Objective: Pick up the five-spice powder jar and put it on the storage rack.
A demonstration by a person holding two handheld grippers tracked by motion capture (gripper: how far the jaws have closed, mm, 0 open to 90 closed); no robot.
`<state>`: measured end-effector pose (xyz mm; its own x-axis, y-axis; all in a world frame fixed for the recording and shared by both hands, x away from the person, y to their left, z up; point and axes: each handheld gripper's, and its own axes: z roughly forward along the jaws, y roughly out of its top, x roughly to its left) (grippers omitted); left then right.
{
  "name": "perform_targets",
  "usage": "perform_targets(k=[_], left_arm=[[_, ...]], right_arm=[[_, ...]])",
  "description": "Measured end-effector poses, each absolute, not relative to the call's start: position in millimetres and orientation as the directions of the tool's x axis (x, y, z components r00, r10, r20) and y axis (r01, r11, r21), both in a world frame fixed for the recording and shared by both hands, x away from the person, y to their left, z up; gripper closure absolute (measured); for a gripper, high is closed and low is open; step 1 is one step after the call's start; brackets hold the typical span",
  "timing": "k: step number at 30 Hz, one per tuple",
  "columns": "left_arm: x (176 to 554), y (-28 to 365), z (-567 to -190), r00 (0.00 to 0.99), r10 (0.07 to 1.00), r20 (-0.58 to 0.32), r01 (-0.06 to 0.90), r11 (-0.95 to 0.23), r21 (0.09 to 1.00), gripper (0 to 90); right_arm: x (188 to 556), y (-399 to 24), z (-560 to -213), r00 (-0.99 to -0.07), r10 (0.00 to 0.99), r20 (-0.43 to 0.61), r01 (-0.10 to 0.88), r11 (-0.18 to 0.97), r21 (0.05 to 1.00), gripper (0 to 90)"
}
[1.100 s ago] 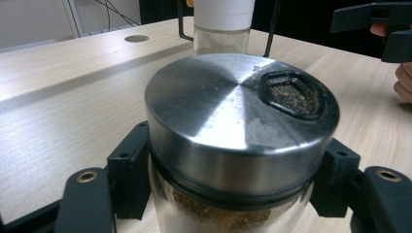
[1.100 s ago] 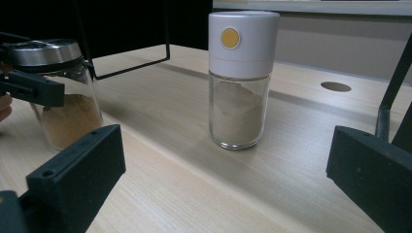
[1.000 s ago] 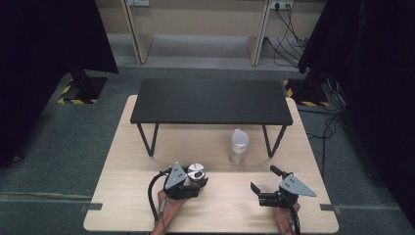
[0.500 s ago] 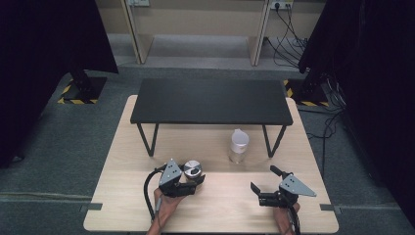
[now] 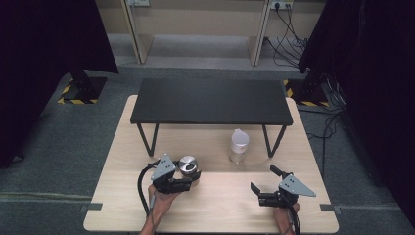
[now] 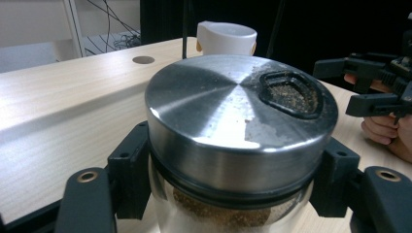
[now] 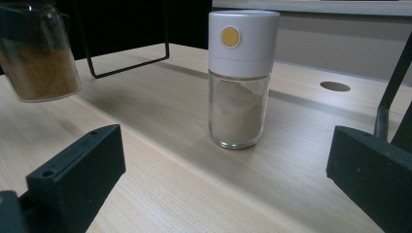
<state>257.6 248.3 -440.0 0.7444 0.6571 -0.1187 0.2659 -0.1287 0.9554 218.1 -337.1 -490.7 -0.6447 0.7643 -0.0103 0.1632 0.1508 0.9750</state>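
Note:
My left gripper (image 5: 192, 177) is shut on a glass spice jar (image 5: 187, 165) with a steel lid (image 6: 238, 109) and brown powder inside. The jar hangs above the wooden table (image 5: 122, 147); in the right gripper view the spice jar (image 7: 41, 53) floats clear of the wood at the upper left. A second glass jar (image 5: 239, 145) with a white cap and pale powder stands upright near the black shelf's right legs. My right gripper (image 5: 264, 186) rests low at the table's front right, jaws open and empty, facing the white-capped jar (image 7: 241, 77).
A low black shelf (image 5: 210, 101) on thin metal legs spans the back of the table. Cable holes (image 7: 334, 86) pierce the tabletop. Dark curtains flank the room, and cables lie on the floor at the right.
My left gripper has lifted the steel-lidded jar off the table and drawn it slightly towards the person. The right gripper has stayed put.

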Motion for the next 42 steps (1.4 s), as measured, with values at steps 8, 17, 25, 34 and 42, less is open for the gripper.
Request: perform_targets(k=[8,17,25,34,42], left_arm=[[260,252,-418,0.747,0.657,-0.100,0.256,-0.146,0.956,31.1],[269,257,-380,0.759,0.645,-0.093,0.253,-0.160,0.954,31.1],[277,259,-350,0.768,0.634,-0.092,0.255,-0.171,0.952,31.1],[292,262,-316,0.772,0.624,-0.123,0.281,-0.160,0.946,31.1],[299,263,-295,0.748,0.655,-0.110,0.285,-0.168,0.944,31.1]], right_arm=[[218,-337,-491,-0.645,0.764,-0.011,0.163,0.152,0.975,0.5],[218,-337,-490,-0.646,0.764,-0.010,0.165,0.152,0.975,0.4],[219,-338,-491,-0.646,0.763,-0.008,0.165,0.150,0.975,0.5],[219,-337,-490,-0.646,0.763,-0.006,0.167,0.150,0.974,0.5],[219,-338,-491,-0.647,0.763,-0.005,0.167,0.148,0.975,0.5]])
